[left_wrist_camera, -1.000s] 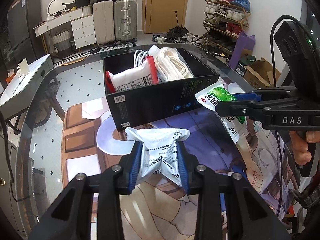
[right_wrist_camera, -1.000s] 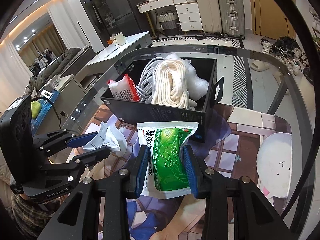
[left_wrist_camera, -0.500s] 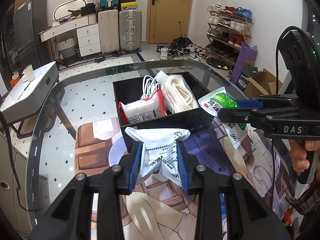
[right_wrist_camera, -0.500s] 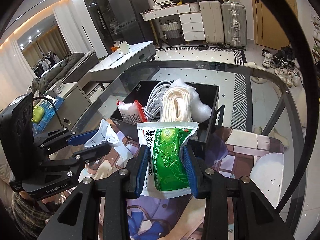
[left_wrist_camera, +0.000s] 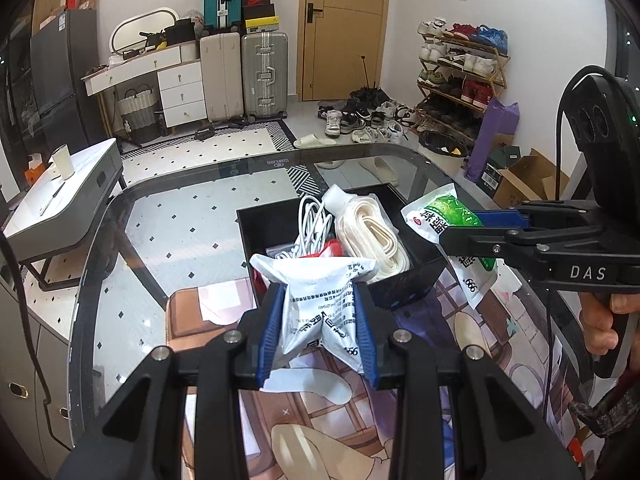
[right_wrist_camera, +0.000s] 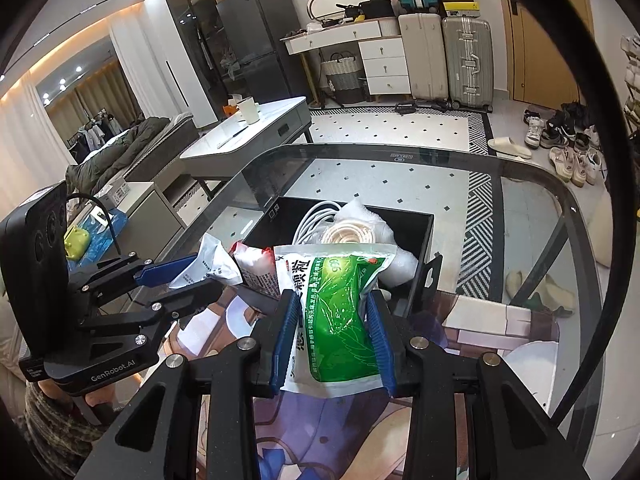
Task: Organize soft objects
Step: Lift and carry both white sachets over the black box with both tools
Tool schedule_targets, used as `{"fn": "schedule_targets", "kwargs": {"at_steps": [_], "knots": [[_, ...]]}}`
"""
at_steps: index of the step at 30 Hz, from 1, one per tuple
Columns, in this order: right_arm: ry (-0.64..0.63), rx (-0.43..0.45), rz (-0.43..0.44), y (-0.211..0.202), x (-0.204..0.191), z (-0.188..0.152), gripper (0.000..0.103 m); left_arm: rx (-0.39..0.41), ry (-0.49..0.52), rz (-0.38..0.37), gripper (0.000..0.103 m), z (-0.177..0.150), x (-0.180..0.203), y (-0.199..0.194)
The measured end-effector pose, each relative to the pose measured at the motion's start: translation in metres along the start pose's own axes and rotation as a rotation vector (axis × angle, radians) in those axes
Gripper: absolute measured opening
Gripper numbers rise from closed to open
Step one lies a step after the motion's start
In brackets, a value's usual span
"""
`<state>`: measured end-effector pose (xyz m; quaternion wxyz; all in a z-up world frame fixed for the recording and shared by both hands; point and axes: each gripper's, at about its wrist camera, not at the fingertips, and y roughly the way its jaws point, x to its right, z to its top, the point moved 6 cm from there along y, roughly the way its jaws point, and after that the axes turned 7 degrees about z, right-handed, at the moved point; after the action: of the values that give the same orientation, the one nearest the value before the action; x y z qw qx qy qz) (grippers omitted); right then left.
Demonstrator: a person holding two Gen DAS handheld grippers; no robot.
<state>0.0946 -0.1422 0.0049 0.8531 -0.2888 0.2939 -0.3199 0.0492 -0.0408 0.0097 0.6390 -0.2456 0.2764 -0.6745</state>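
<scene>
My left gripper (left_wrist_camera: 318,330) is shut on a white printed pouch (left_wrist_camera: 320,304), held in the air in front of the black box (left_wrist_camera: 412,284). My right gripper (right_wrist_camera: 332,332) is shut on a green and white pouch (right_wrist_camera: 336,312), also lifted near the box (right_wrist_camera: 426,240). In the left wrist view the right gripper (left_wrist_camera: 472,228) reaches in from the right with the green pouch (left_wrist_camera: 444,212) beside the box's right rim. The left gripper (right_wrist_camera: 176,280) with the white pouch (right_wrist_camera: 208,264) shows at the left of the right wrist view. Inside the box lie a white cable (left_wrist_camera: 312,224), a cream rope coil (left_wrist_camera: 372,236) and a red-edged pack (right_wrist_camera: 256,268).
The box stands on a printed mat (left_wrist_camera: 320,420) on a glass table with a dark rim (left_wrist_camera: 256,166). A person's hand (left_wrist_camera: 604,320) grips the right tool. Beyond the table are a low white side table (left_wrist_camera: 64,204), suitcases (left_wrist_camera: 244,76) and a shoe rack (left_wrist_camera: 460,76).
Both grippers have risen with their pouches still held. The box now looks lower and farther off in both views, and more of its inside shows.
</scene>
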Motion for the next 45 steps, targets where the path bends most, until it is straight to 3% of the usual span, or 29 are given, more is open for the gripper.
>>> {"fn": "schedule_targets", "kwargs": {"at_steps": [27, 45], "knots": [[-0.002, 0.007, 0.012, 0.019, 0.012, 0.028, 0.036, 0.017, -0.012, 0.01, 0.033, 0.045, -0.012, 0.035], [0.007, -0.019, 0.019, 0.042, 0.025, 0.037, 0.036, -0.024, -0.037, 0.012, 0.033, 0.048, -0.023, 0.071]]}}
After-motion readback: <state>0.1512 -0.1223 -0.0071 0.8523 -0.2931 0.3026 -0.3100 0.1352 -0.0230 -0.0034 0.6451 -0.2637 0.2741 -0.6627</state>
